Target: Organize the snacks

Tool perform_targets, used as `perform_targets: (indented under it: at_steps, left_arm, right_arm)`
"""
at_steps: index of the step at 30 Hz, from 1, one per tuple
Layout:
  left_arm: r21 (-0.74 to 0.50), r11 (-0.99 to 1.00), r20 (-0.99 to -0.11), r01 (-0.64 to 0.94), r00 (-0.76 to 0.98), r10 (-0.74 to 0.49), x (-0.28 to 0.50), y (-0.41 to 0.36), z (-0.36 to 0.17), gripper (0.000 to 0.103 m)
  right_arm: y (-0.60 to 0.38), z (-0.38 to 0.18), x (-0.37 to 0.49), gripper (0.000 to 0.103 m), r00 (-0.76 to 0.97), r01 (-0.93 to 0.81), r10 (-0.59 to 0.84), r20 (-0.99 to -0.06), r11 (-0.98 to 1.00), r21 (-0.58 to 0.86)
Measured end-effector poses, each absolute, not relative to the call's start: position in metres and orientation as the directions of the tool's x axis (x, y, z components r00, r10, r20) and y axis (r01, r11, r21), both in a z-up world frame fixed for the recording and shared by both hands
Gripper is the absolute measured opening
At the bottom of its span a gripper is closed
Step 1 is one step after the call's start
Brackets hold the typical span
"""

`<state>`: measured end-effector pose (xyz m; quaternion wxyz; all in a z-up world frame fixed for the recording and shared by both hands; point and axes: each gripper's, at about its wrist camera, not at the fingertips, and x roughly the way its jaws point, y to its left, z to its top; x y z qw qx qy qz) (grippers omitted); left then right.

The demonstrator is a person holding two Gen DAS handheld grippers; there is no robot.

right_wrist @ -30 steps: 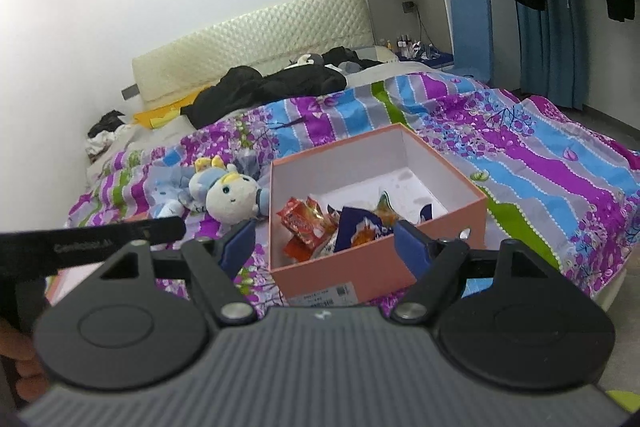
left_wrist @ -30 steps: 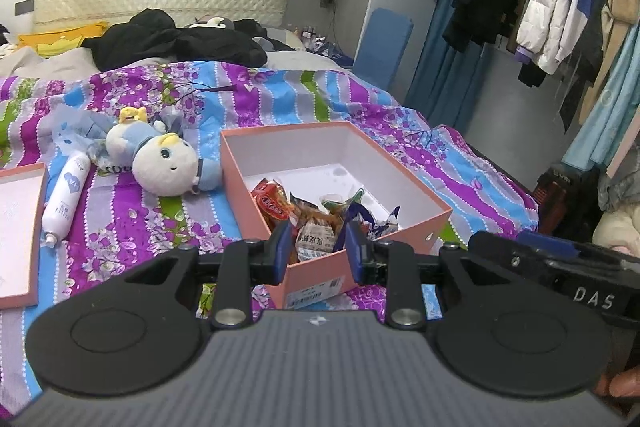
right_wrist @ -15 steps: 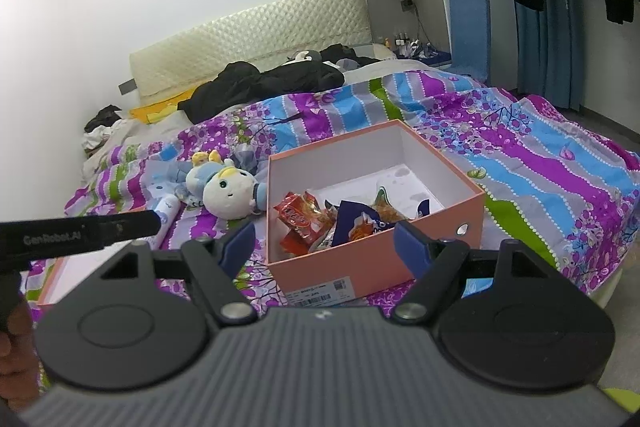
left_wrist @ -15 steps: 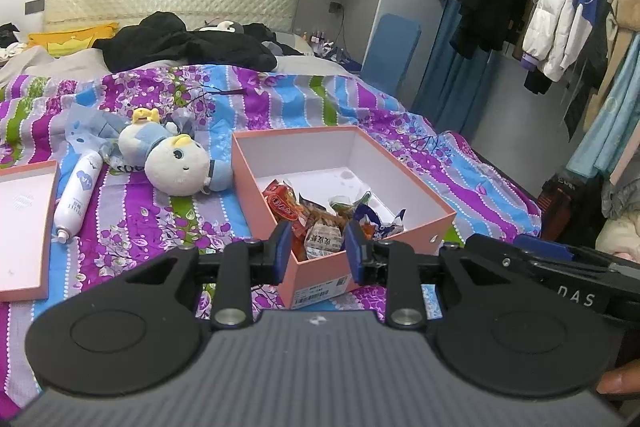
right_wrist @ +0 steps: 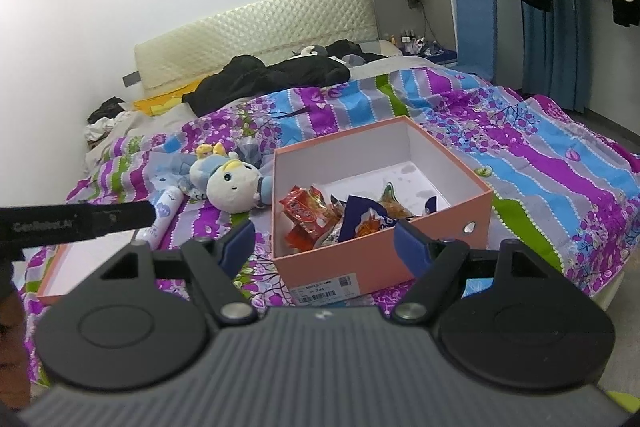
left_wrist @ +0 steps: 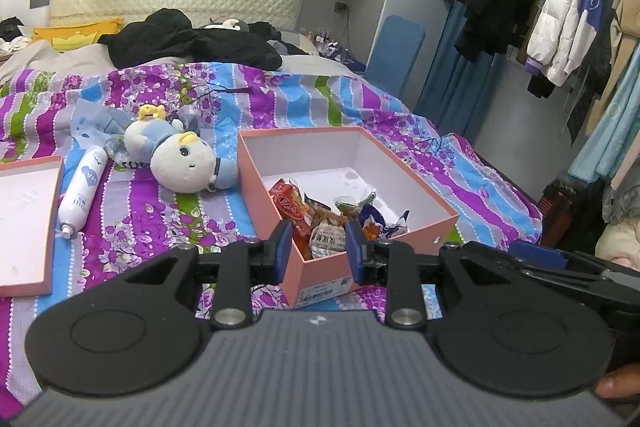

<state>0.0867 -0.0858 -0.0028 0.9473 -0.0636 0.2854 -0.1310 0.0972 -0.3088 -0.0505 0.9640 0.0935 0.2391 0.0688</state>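
Observation:
An open pink box sits on the bed near its front edge. Several snack packets lie in its near half. My left gripper hovers in front of the box, its jaws partly open with nothing between them. My right gripper hovers in front of the box too, wide open and empty. The box lid lies upside down at the left.
A plush doll and a white tube lie left of the box on the striped purple bedspread. Black clothes lie near the headboard. Hanging coats fill the right side.
Both grippers have pulled back a little from the box and lifted slightly. The left jaws have opened a bit. Nothing was picked up.

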Motion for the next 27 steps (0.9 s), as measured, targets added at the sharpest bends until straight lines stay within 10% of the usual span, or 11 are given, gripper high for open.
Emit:
perform_targets:
  at_steps: [9, 27]
  left_arm:
    - [-0.18, 0.961, -0.518, 0.211, 0.81, -0.275, 0.088, -0.085, 0.003, 0.09]
    - [-0.145, 0.972, -0.534, 0.182, 0.813, -0.232, 0.095, -0.083, 0.011, 0.1]
  right_arm:
    - [-0.31, -0.047, 0.095, 0.078, 0.886, -0.091, 0.169, -0.431, 0.976, 0.197]
    - [-0.317, -0.041, 0.098, 0.089, 0.892, -0.027, 0.115, -0.436, 0.979, 0.203]
